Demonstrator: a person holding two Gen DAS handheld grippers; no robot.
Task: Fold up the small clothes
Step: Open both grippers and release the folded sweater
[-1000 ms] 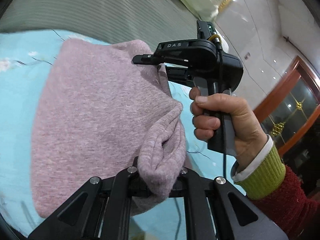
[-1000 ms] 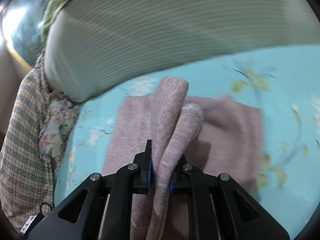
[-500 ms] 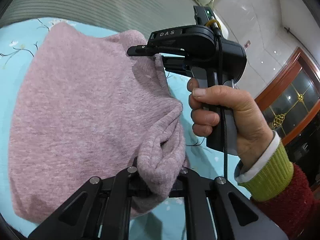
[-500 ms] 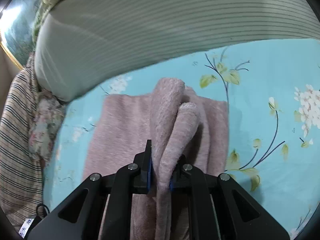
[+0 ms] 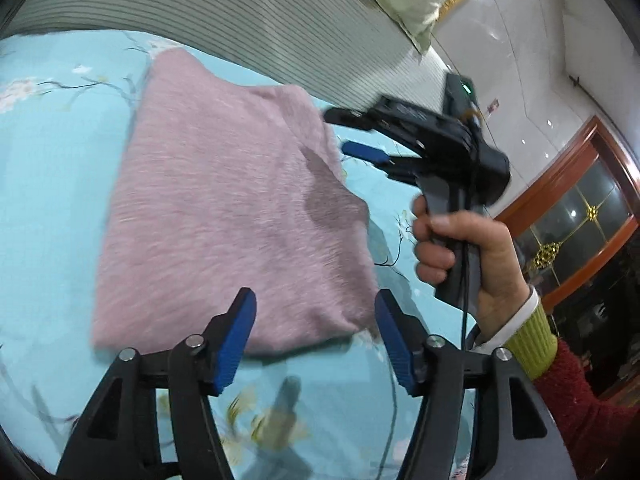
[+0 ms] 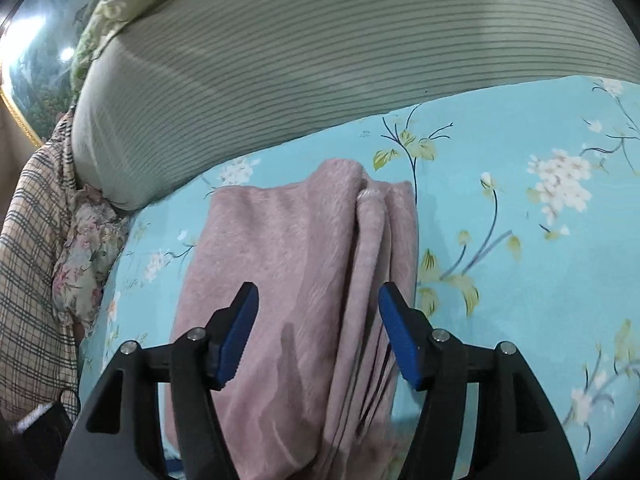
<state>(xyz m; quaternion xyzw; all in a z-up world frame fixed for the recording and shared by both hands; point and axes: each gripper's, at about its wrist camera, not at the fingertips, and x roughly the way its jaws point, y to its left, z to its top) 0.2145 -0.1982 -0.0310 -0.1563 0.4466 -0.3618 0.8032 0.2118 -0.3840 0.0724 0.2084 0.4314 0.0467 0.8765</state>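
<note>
my left tongs (image 5: 314,342) are spreading, the blue pads (image 5: 234,344) parted with the near edge of the pink knit garment (image 5: 236,216) lying just beyond them; neither pad presses the cloth. the garment rests flat on the turquoise floral sheet (image 5: 52,200), folded into a rough rectangle, its far corner reaching toward the striped grey-green cushion (image 5: 224,12) at the back.

my right tongs (image 5: 362,132) show in the left view at the garment's right edge, tips parted, one blue pad visible, nothing pinched between them. my right hand (image 5: 460,252) grips the black handle, with a lime cuff (image 5: 528,336) and a dark red sleeve (image 5: 580,400) behind it.

from the right view the same tongs (image 6: 318,336) are also opening, both pads apart above the garment (image 6: 292,264). here the cloth shows stacked folded layers along its right side, a rounded ridge running away from me. it lies loose on the sheet (image 6: 520,240), touching neither pad that i can see. to the left, a plaid fabric (image 6: 32,240) and a small floral cloth (image 6: 88,248) sit against the striped cushion (image 6: 320,60).
</note>
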